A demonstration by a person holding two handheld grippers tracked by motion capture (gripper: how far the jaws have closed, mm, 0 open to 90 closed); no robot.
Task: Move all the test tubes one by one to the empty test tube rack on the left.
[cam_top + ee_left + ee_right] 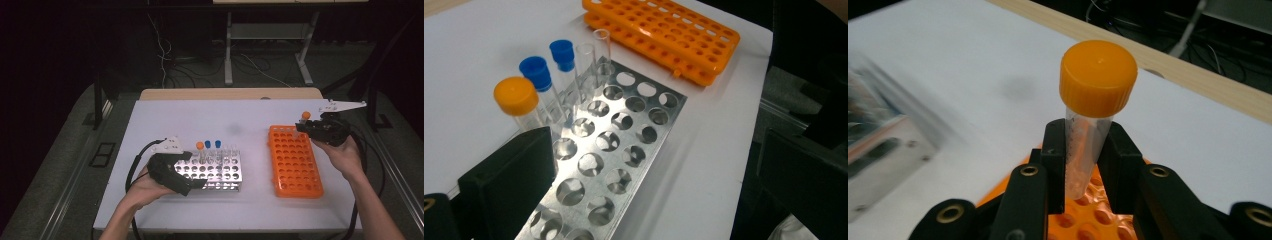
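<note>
Orange-capped tube clamped upright between right gripper jaws, above far end of orange rack. Left gripper jaws wide, holding nothing, at steel rack edge.

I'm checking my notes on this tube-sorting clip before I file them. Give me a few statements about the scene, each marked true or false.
1. The right tongs are shut on an orange-capped tube. True.
2. That tube is held above the metal rack. False: it is over the far end of the orange rack.
3. The metal rack holds two blue-capped tubes. True.
4. Every tube in the metal rack has a cap. False: two clear tubes stand open beside the capped ones.
5. The left tongs are at the orange rack. False: they are at the near left corner of the metal rack.
</note>
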